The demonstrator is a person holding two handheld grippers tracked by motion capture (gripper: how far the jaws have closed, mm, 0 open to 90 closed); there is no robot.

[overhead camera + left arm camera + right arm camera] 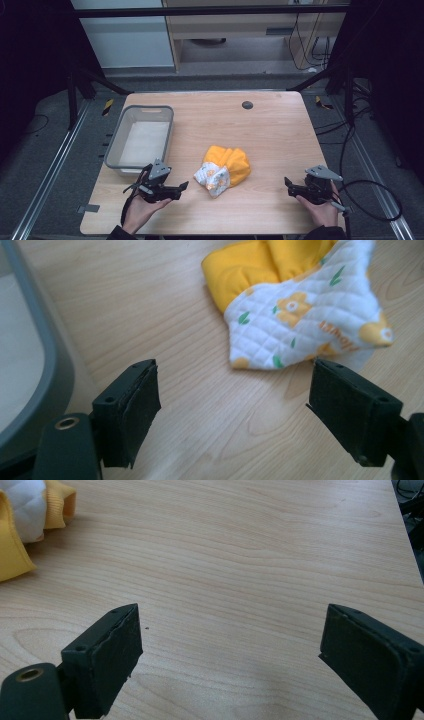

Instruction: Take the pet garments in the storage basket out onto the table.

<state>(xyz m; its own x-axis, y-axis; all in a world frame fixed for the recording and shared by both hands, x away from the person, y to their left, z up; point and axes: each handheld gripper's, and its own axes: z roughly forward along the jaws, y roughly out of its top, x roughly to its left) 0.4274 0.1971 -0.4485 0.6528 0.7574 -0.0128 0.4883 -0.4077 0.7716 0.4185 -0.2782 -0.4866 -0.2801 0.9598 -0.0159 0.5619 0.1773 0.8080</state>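
Left tool (183, 187) agape, yellow quilted garment (223, 170) beside, grey bin (141, 136) holding white liner

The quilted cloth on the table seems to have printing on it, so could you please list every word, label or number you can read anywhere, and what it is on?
Orange lettering on the white quilted cloth: upside down and partly folded under, too blurred to read.
Grey bin and table: no text seen.

orange lettering on the quilted white cloth (305, 315), seen upside down and partly folded, not readable
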